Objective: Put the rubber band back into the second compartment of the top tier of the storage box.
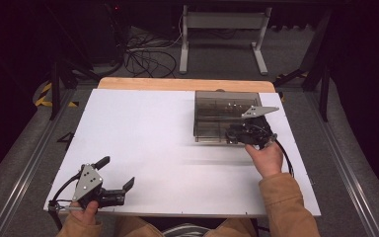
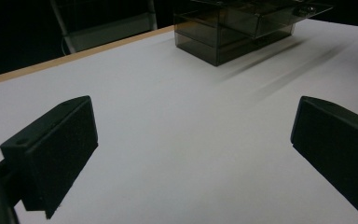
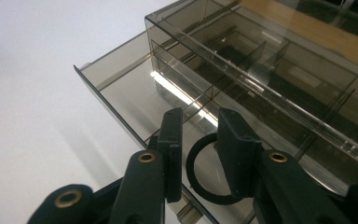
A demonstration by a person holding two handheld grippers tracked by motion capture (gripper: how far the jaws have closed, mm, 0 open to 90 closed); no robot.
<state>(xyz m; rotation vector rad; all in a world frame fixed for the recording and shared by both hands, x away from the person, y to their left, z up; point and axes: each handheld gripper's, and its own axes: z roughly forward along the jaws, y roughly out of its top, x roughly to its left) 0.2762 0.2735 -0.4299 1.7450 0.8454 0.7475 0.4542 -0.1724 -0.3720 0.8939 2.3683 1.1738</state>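
A smoky see-through drawer box point(image 1: 217, 106) stands at the table's far right, its lower drawer point(image 3: 121, 88) pulled out toward the person. My right gripper point(image 1: 234, 134) reaches into that drawer. In the right gripper view its jaws point(image 3: 199, 116) stand slightly apart over a black ring point(image 3: 191, 175) that lies in a front compartment. The right jaw covers part of the ring, and a gap shows between the ring and the left jaw. My left gripper point(image 1: 118, 171) rests near the table's front left corner. Its jaws point(image 2: 193, 149) are wide open with nothing between them. The box point(image 2: 233, 32) is far ahead of it.
The white tabletop point(image 1: 153, 133) spreads between the two grippers, with a wooden strip point(image 1: 177, 84) along its far edge. Beyond the table are a grey frame point(image 1: 222, 29) and loose cables point(image 1: 148, 54) on the floor. The drawer's thin dividers point(image 3: 205, 100) stand close to the right jaws.
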